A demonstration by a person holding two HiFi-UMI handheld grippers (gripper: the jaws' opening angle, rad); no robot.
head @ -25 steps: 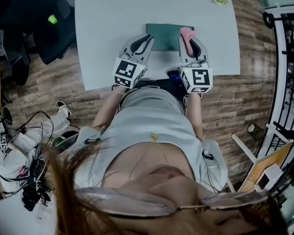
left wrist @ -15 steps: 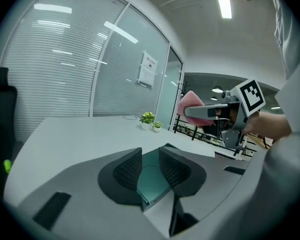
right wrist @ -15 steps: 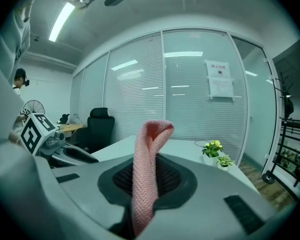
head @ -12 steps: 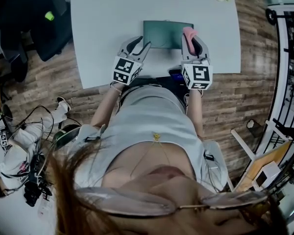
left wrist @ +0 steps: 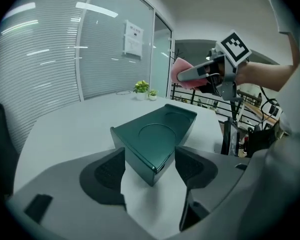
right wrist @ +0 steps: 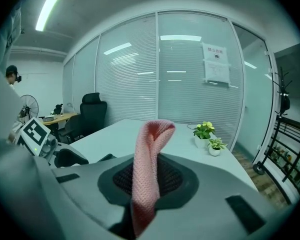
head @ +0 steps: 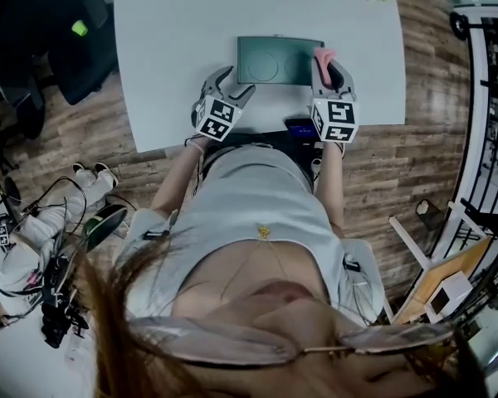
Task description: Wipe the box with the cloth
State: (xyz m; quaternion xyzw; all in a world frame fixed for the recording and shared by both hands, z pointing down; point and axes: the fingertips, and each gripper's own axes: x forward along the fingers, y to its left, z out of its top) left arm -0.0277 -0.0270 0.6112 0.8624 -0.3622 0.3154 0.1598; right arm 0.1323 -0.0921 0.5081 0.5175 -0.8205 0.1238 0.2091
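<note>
Change since earlier frames: both grippers are seen lower and nearer the table's front edge, and more of the box top is uncovered in the head view.
Left gripper [head: 234, 83]: jaws have just been opening and now stand wide apart; the near corner of the box [left wrist: 155, 134] lies between the pads, which are not pressed on it.
Right gripper [head: 328, 71]: jaws are closed on the pink knitted cloth [right wrist: 149, 169], which stands up out of them in a folded strip.
Box position: it is laid flat on the table [head: 191, 23], close to the front edge; dark green, with a round recess in its top.
Cloth position: it is held by the box's right near corner in the head view; in the left gripper view it is seen raised, clear of the box.
Obstruction: the middle of the right gripper view is covered by the cloth.
Surroundings: potted plants [right wrist: 204, 132] are set at the table's far end; an office chair [right wrist: 92, 109] stands beside the table; a paper notice [right wrist: 216, 64] is fixed to the glass wall.
Count: one box, one cloth, two grippers, two potted plants, one office chair.
</note>
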